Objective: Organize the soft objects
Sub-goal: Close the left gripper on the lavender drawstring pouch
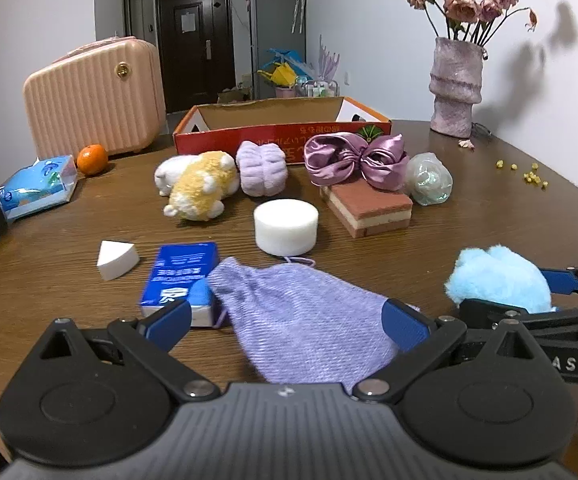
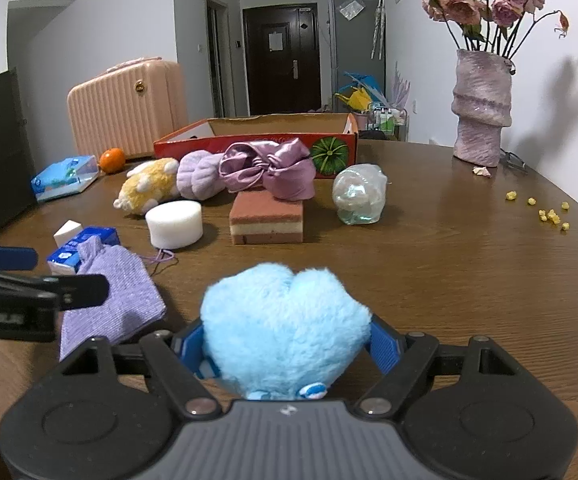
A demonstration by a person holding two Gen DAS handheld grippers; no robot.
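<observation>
The round wooden tabletop [image 2: 429, 240] carries a red cardboard box [image 2: 257, 142] at the far side, with soft things strewn in front of it. Nearer, a lilac knitted pouch [image 1: 301, 320] lies flat between the spread fingers of the left claw [image 1: 289, 322], whose blue pads stand apart at its two edges without squeezing it, so that claw is open. To its right, the right claw [image 2: 285, 346] is closed on a fluffy blue heart plush [image 2: 285, 320], its pads pressing into both sides of the fur. Beyond sit a layered brown sponge [image 2: 267, 218] and a white foam cylinder [image 2: 174, 225].
</observation>
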